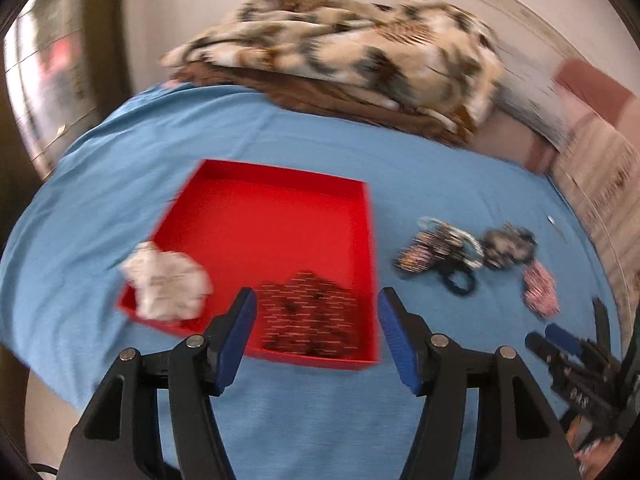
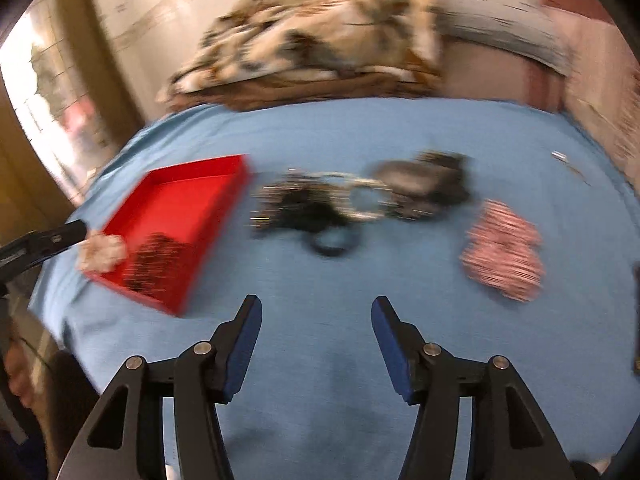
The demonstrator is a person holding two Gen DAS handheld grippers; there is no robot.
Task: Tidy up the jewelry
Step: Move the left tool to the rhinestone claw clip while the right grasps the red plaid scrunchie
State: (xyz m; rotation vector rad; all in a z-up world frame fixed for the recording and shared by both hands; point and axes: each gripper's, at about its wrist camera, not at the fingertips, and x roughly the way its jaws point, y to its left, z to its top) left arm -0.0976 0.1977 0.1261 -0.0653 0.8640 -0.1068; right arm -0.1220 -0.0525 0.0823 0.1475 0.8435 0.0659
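White scrunchie (image 1: 166, 282) resting on near-left rim of red tray (image 1: 280, 196). Dark red patterned scrunchie (image 1: 308, 312) lying inside tray near front wall. Left gripper (image 1: 316, 336) hovering over tray front, jaws spread, gripping nothing. Tray sitting on blue sheet (image 1: 280, 136). Right of tray, blurred scrunchie pile (image 2: 352, 204) lying on sheet. Pink striped scrunchie (image 2: 504, 252) lying farther right, apart. Right gripper (image 2: 316, 340) hanging above bare sheet, jaws released, empty. Patterned blanket (image 1: 340, 48) heaped behind.
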